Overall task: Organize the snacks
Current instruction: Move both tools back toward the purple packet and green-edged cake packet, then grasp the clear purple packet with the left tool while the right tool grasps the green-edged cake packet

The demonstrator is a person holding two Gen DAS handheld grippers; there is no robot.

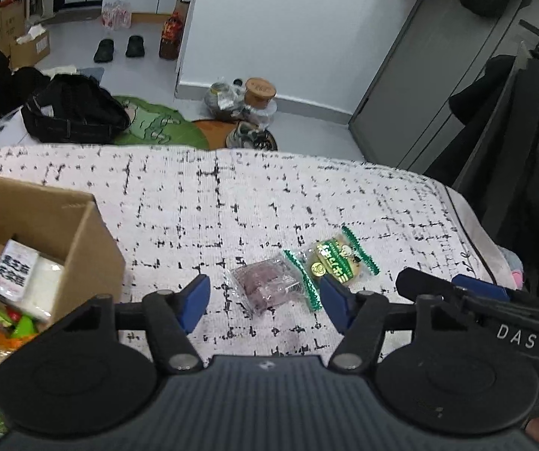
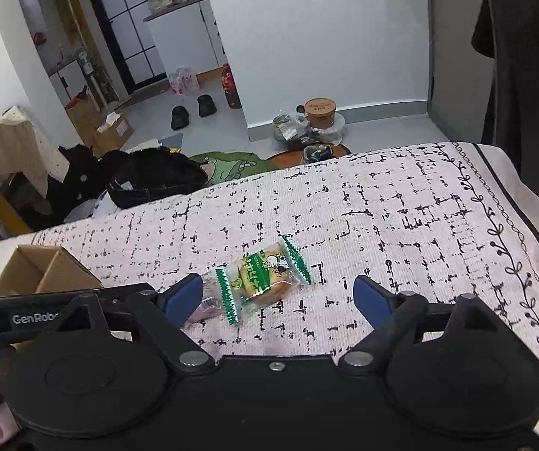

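The cloth [image 1: 269, 195], white with black dashes, covers the whole surface, and its far edge drops to the floor. On its left edge stands the box [image 1: 81, 240], open at the top and already heaped with packets. Two snacks are left out, lying toward the near right part of the cloth and touching each other: the cake [image 1: 335, 263] in a green-ended wrapper, and to its left the purple bun [image 1: 265, 287] in clear film.

The left gripper [image 1: 265, 300] hovers low over the bun, jaws spread wide and empty, one blue pad on each side of it. The right gripper [image 2: 278, 297] hangs near the cake, also released and holding nothing; its left pad hides most of the bun in its view.

The step in hand looks like picking up the bun. To do it well, come straight down so both pads straddle the soft middle rather than the slippery film edge, and keep the right pad clear of the cake's crimped end, which overlaps it. Close gently, since the bun would likely crush, then lift before carrying it left to the box.
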